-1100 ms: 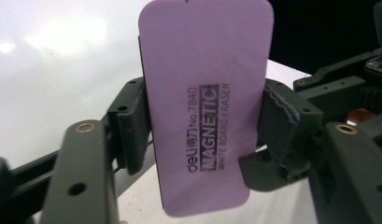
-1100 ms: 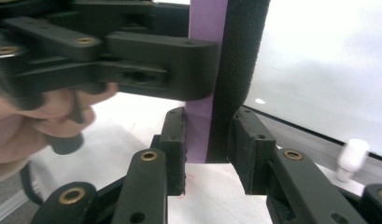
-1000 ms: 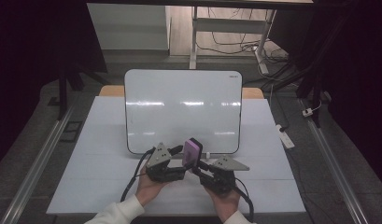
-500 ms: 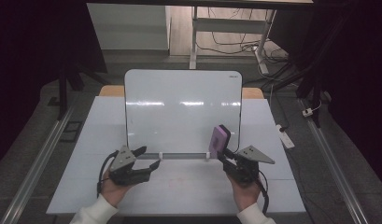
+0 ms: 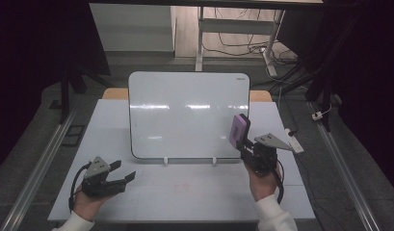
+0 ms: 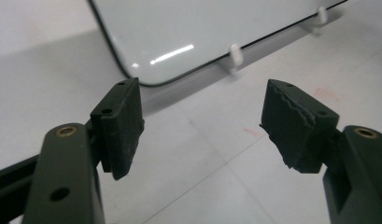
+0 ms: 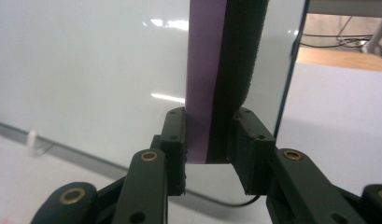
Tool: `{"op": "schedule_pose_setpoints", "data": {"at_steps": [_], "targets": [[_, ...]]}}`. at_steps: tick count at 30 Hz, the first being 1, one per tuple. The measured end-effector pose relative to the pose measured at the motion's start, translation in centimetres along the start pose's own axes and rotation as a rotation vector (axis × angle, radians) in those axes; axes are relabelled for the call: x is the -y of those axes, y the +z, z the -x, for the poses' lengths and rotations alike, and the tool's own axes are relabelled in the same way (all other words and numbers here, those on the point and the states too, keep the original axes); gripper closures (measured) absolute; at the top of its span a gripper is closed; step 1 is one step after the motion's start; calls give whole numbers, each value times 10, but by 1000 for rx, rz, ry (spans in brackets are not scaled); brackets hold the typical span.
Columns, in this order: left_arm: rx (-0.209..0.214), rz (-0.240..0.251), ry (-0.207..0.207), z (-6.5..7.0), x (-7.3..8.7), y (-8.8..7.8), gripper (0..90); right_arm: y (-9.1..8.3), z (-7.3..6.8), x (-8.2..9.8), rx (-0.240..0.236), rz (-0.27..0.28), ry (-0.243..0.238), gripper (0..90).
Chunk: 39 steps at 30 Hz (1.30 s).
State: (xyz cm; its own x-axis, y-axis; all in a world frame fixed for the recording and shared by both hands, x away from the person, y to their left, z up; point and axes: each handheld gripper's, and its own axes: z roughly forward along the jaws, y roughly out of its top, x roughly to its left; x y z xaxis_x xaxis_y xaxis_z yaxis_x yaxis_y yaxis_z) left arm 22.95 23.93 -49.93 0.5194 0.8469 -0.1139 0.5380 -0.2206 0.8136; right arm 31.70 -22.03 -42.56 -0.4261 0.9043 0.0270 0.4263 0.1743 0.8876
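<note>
A whiteboard (image 5: 187, 113) stands upright on small white feet at the middle of the table, its face clean. My right gripper (image 5: 246, 148) is shut on a whiteboard eraser (image 5: 238, 130) with a purple back and black felt; it holds the eraser upright just in front of the board's lower right corner. In the right gripper view the eraser (image 7: 226, 70) rises between the two jaws, with the whiteboard (image 7: 86, 65) behind. My left gripper (image 5: 123, 173) hovers low at the table's front left, open with nothing between its fingers (image 6: 121, 126); the whiteboard's lower left corner (image 6: 179, 37) lies beyond.
The white table (image 5: 185, 192) has bare room in front of the board. A white power strip (image 5: 293, 139) lies at its right edge. Metal rails (image 5: 35, 173) run along both sides, and cables trail on the floor behind.
The two grippers were together at the front middle with the eraser between them. The left has swung out to the front left, empty; the right has carried the eraser right and up toward the board.
</note>
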Motion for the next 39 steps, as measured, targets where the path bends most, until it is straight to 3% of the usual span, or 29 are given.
{"op": "schedule_pose_setpoints", "data": {"at_steps": [12, 16, 25, 33, 39], "targets": [[-9, -22, 0, -5, 3, 2, 301, 10, 10, -53, 66, 1, -10, 670], [-10, -23, -2, -5, 3, 3, 298, 18, 11, -66, 82, -26, -24, 669], [-15, -17, -15, -9, 4, 1, 294, 37, 13, -79, 111, -44, -4, 662], [-11, -21, -14, -9, 5, 3, 291, 45, 4, -87, 154, -14, -38, 657], [-14, -21, -14, -9, 5, 3, 288, 48, -1, -90, 159, -5, -55, 631]]}}
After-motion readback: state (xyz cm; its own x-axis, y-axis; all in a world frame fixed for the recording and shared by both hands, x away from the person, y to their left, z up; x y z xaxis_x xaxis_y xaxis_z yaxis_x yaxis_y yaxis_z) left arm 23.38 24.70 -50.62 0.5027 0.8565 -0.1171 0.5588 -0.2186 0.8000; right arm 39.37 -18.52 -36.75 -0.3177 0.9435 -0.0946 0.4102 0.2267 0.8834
